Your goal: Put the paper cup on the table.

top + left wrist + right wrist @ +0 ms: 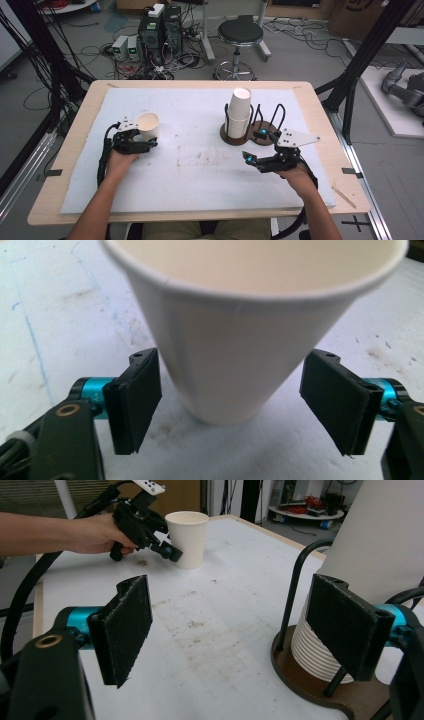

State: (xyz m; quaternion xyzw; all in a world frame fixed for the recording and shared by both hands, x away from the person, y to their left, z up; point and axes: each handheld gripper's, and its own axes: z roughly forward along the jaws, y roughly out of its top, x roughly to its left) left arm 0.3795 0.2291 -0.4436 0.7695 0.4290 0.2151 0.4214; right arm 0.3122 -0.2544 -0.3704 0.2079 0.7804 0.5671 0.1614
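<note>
A single white paper cup (148,125) stands upright on the white mat (200,170) at the left. My left gripper (146,136) is open, one jaw on each side of the cup's lower part. In the left gripper view the cup (235,340) sits between the pads (137,400) with a gap on both sides. A stack of paper cups (240,112) stands in a brown wire holder (267,139) right of centre. My right gripper (254,146) is open just in front of that holder, with nothing between its jaws. The right gripper view has the stack (320,650) behind its right jaw, and the lone cup (187,537) with the left gripper (165,547) far off.
The mat has a brown stained patch (200,157) in the middle. Bare wooden table edge (345,150) runs around the mat. Beyond the table are a black stool (240,35), computer towers (160,30) and floor cables.
</note>
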